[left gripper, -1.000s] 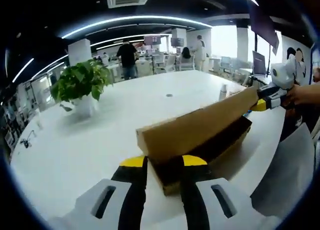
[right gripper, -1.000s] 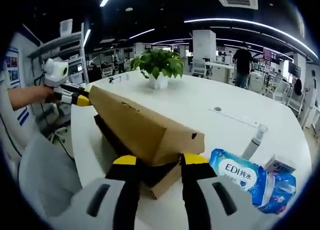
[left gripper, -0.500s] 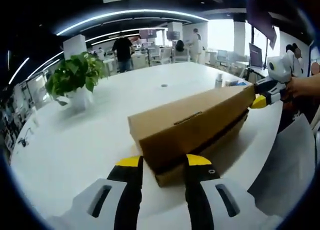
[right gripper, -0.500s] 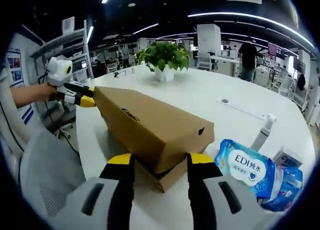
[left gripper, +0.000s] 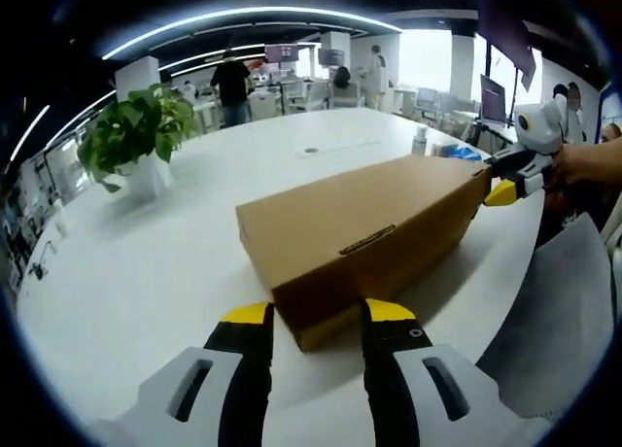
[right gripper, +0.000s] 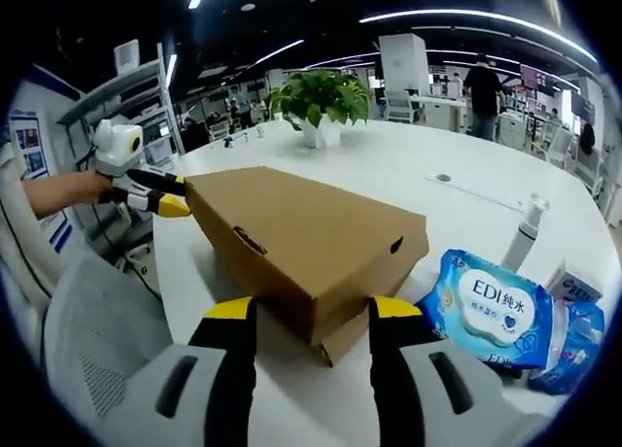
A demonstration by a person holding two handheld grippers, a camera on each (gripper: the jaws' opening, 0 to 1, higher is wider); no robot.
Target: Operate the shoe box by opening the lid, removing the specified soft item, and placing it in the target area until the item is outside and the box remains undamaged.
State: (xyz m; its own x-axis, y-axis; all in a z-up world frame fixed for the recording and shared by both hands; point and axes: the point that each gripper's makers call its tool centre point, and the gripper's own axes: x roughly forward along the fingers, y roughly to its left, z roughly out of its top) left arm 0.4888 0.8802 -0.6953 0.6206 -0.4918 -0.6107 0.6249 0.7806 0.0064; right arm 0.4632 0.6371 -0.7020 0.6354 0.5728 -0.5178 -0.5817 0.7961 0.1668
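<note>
left gripper: black jaws with yellow tips, spread apart, straddling the near end of the shoe box without clearly clamping it. seen from the other side as a white-bodied tool at the far corner, held by a hand.

right gripper: same build, jaws likewise spread either side of the opposite box end; its yellow tips appear at the far corner.

shoe box: plain brown corrugated card, long rectangular form, matte, with a small dark printed strip on the side. change noted: a second ago the lid was lifted on a slant and the dark interior showed; half a second ago it was lower; now the lid sits flat and closed on the base. judgement: the soft item is not visible here, so whether it was removed cannot be told.

table: smooth white, broad.

tissue pack: glossy blue-white soft plastic, just beside the box.

potted plant: leafy green, white pot, well apart.
</note>
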